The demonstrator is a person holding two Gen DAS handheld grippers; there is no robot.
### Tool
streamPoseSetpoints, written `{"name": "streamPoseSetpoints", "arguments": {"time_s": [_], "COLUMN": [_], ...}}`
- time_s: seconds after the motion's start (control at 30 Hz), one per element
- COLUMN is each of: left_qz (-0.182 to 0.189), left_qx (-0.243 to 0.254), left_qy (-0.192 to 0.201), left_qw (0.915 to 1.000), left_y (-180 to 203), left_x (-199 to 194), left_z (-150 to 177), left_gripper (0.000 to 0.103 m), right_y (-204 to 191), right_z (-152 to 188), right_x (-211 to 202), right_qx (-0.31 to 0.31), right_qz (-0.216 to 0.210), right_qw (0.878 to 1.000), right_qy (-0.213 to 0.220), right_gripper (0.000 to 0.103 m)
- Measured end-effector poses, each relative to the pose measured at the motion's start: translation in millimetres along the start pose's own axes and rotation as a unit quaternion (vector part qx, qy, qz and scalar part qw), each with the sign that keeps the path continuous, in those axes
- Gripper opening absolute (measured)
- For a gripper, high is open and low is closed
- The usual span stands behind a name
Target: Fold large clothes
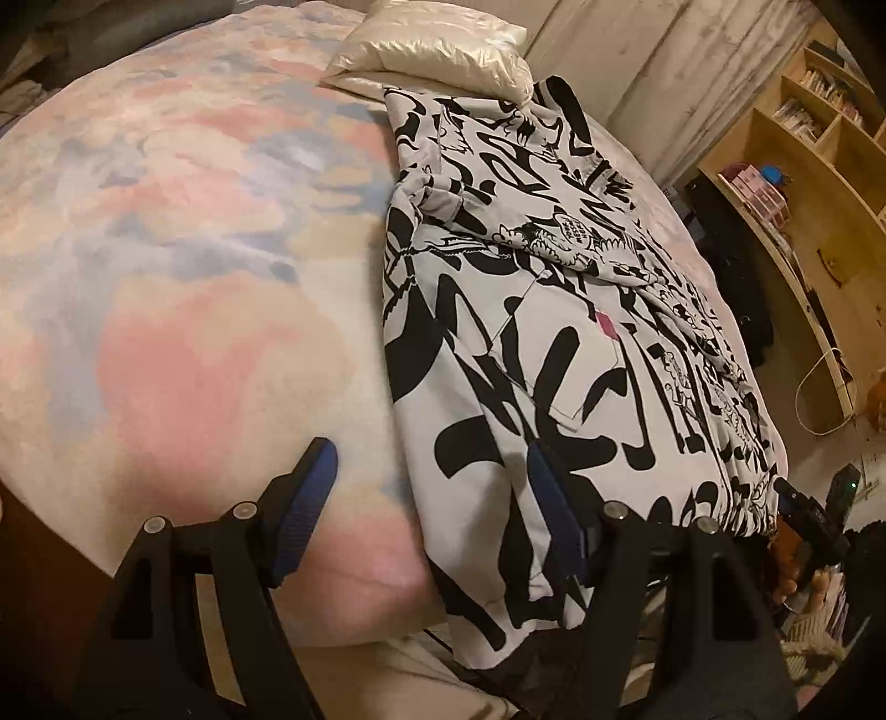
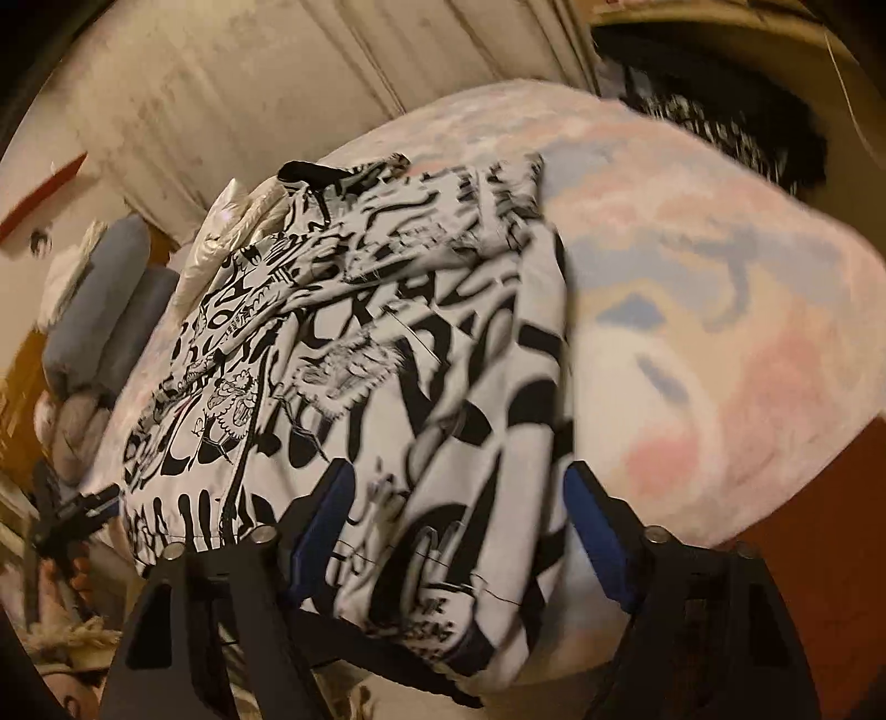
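A large white garment with a bold black print (image 1: 554, 343) lies partly folded on the right side of a bed under a pastel pink-and-blue blanket (image 1: 194, 249). My left gripper (image 1: 432, 487) is open above the garment's near left edge, with one blue-padded finger over the blanket and the other over the cloth, and nothing pinched. In the blurred right wrist view, the garment (image 2: 387, 343) reaches the bed's near edge. My right gripper (image 2: 459, 515) is open and straddles its near corner. The pads do not press on the cloth. The other gripper (image 2: 83, 509) shows at the far left.
A shiny cream pillow (image 1: 432, 50) lies at the head of the bed against a pale panelled wall. Wooden shelves (image 1: 803, 166) stand to the right across a strip of floor. Rolled grey cushions (image 2: 111, 310) are stacked beside the bed. A dark heap (image 2: 720, 111) sits beyond the bed.
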State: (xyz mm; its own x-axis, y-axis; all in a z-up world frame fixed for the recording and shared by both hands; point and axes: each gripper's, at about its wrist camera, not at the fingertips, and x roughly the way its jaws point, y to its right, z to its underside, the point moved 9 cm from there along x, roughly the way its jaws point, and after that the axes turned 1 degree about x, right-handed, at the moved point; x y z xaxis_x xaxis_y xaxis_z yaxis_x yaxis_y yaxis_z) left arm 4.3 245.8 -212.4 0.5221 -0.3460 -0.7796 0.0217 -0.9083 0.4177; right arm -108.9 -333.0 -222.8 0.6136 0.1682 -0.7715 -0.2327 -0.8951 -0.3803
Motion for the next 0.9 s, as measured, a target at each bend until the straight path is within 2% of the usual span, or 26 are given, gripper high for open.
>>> {"name": "streamPoseSetpoints", "arguments": {"time_s": [0.23, 0.43, 0.57, 0.7, 0.77, 0.83, 0.9], "left_qz": [0.016, 0.047, 0.053, 0.065, 0.089, 0.119, 0.131], "left_qx": [0.002, -0.004, -0.001, 0.001, 0.004, 0.011, 0.024], "left_qy": [0.007, 0.002, -0.002, -0.007, -0.010, -0.015, -0.016], "left_qw": [0.9998, 0.9989, 0.9986, 0.9979, 0.9959, 0.9927, 0.9910], "left_y": [-1.2, 3.2, 6.1, 9.7, 17.7, 28.8, 36.9], "left_x": [5.6, -1.4, 0.8, 7.6, 10.2, 14.2, 19.9], "left_z": [1.2, 9.8, 12.5, 13.0, 12.6, 12.3, 13.4], "left_gripper": [0.068, 0.068, 0.068, 0.068, 0.068, 0.064, 0.062], "right_y": [10.0, 10.9, 15.4, 21.6, 17.9, 11.1, 1.6], "right_z": [6.1, 23.5, 40.0, 52.9, 53.9, 51.7, 46.9], "right_x": [21.8, 18.7, 14.3, 16.6, 16.2, 14.6, 13.6], "right_qx": [0.016, 0.044, 0.058, 0.086, 0.095, 0.087, 0.076], "right_qz": [-0.013, -0.037, -0.054, -0.098, -0.136, -0.158, -0.183], "right_qw": [1.000, 0.998, 0.997, 0.991, 0.986, 0.984, 0.980], "right_qy": [-0.004, -0.010, -0.015, -0.014, -0.009, 0.000, 0.010], "right_gripper": [0.070, 0.068, 0.066, 0.059, 0.046, 0.044, 0.039]}}
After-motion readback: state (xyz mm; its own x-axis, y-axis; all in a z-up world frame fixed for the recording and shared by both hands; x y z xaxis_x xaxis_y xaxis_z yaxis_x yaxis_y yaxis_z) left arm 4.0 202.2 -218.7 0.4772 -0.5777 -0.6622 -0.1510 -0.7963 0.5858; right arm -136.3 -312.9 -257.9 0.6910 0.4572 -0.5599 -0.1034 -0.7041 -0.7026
